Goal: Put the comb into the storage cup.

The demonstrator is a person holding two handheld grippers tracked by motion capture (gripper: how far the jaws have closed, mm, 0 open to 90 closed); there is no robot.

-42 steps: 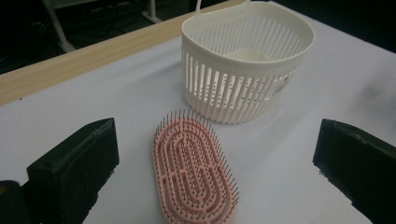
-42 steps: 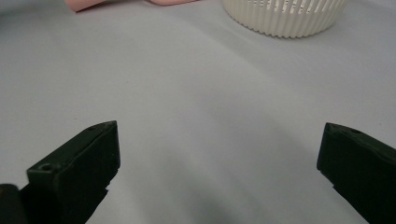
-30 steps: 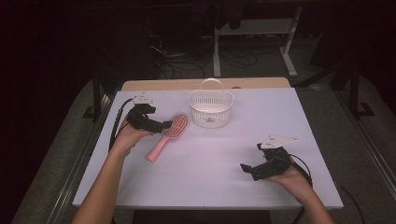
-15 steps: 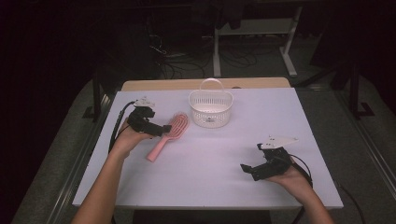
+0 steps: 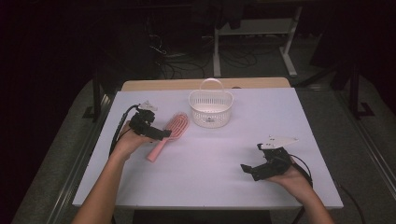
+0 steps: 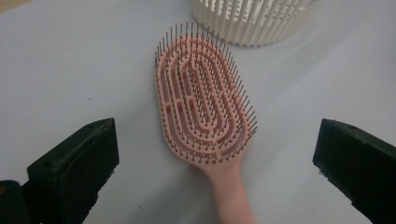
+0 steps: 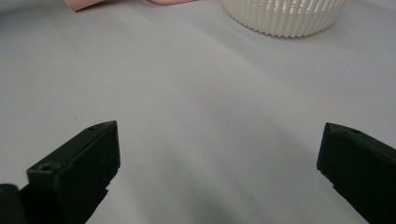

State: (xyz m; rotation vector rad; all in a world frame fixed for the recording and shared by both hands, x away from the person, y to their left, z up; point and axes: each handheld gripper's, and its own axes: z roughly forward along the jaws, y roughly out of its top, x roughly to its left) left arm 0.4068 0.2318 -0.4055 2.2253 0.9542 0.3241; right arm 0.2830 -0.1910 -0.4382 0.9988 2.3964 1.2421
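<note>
Here, left tongs (image 5: 161, 134) spread wide, grasping nothing; in the left gripper view the two black jaws stand far apart at either side, with the pink hairbrush (image 6: 204, 106) lying between them on the tabletop (image 5: 280, 121). Jaws do not touch the brush. Brush lies bristles up, head toward the far side, handle running back toward the near edge, at a slant. In the high view the brush (image 5: 167, 134) sits on the left half of the tabletop, just right of the left hand (image 5: 125, 143).

Right tongs (image 5: 248, 169) also released, jaws wide, holding nothing. They hover low over bare tabletop at the near right, pointing left, well apart from the brush. Right hand (image 5: 292, 177) cups the gripper from below.

White ribbed basket (image 5: 210, 108) with an upright loop handle stands at the far middle of the tabletop, just right of the brush head, near it but whether touching cannot be told. Dark floor and cables lie beyond the far edge.
</note>
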